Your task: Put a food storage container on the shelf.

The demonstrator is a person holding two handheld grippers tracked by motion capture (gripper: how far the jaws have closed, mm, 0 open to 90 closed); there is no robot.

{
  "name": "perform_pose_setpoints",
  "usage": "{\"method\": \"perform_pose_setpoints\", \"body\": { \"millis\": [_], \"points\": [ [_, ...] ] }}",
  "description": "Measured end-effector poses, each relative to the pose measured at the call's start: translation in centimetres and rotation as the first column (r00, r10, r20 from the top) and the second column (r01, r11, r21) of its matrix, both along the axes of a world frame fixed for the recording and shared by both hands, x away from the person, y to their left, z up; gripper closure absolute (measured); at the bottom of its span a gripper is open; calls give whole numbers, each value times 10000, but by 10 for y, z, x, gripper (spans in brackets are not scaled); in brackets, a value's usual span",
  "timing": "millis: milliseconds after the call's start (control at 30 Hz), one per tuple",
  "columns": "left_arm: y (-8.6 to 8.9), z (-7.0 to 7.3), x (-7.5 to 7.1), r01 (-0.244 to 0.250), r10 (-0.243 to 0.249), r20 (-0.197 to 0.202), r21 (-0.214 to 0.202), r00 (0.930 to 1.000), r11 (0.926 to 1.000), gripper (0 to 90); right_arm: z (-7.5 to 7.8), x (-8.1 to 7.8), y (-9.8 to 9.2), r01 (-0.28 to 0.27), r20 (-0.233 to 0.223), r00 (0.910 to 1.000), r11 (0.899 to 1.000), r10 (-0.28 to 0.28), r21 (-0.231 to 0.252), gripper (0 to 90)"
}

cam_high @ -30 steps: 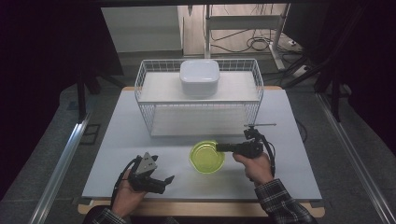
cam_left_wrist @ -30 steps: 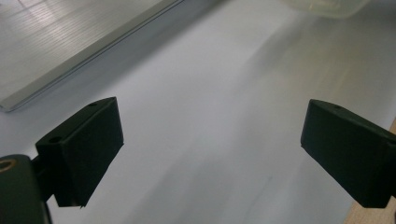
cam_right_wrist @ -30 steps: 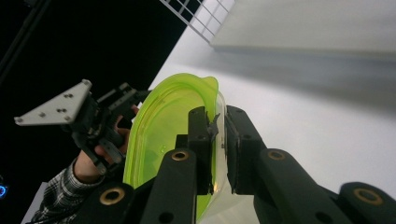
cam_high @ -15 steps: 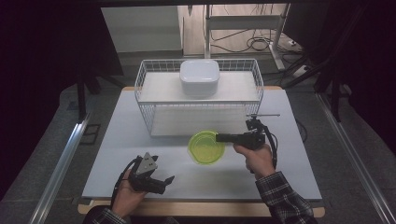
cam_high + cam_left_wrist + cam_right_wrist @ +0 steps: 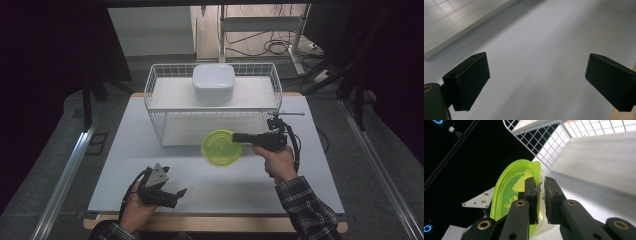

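You've lifted the green bowl [image 5: 221, 148] closer to the rack [image 5: 155, 95]; right gripper [image 5: 238, 138] pinches its rim, left gripper [image 5: 179, 193] sits open. One bowl, one white container [image 5: 214, 83].

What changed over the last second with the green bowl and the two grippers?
The right gripper, jaws shut on the green bowl's rim, carried it away from the person, toward the front of the wire rack. The left gripper stayed open near the table's near edge, and the white container stayed on top of the rack.
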State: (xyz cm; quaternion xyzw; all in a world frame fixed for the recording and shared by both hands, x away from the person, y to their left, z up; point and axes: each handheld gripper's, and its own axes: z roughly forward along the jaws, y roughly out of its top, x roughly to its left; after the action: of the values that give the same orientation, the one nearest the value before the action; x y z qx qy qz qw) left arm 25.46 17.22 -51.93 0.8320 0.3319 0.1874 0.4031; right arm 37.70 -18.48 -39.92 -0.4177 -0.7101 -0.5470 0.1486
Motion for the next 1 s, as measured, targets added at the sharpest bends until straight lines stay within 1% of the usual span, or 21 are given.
{"method": "perform_pose_setpoints", "body": {
  "millis": [267, 467, 733, 767, 800, 933, 1000],
  "points": [
    [0, 0, 0, 8, -8, 32, 4, 10000, 10000, 52, 16, 4, 6, -41, 209, 9998, 9999, 39, 92, 817],
    [0, 0, 0, 5, -5, 37, -2, 10000, 10000, 52, 26, 7, 10, -57, 264, 9996, 9997, 51, 234, 817],
    [0, 0, 0, -3, 4, 48, -34, 10000, 10000, 52, 47, 11, 15, -8, 533, 9986, 9995, -8, 307, 817],
    [0, 0, 0, -24, 24, 50, -94, 10000, 10000, 52, 49, 11, 15, 3, 593, 9982, 9995, -21, 315, 817],
    [1, 0, 0, 1, -1, 43, -40, 10000, 10000, 52, 52, 12, 16, 14, 610, 9981, 9994, -34, 331, 817],
    [1, 1, 0, -5, 6, 63, -127, 10000, 9999, 52, 61, 15, 18, 93, 678, 9976, 9993, -118, 369, 817],
    [2, 1, 0, -9, 10, 51, -235, 10000, 9997, 52, 67, 17, 19, 121, 725, 9973, 9991, -151, 418, 817]
  ]
}}
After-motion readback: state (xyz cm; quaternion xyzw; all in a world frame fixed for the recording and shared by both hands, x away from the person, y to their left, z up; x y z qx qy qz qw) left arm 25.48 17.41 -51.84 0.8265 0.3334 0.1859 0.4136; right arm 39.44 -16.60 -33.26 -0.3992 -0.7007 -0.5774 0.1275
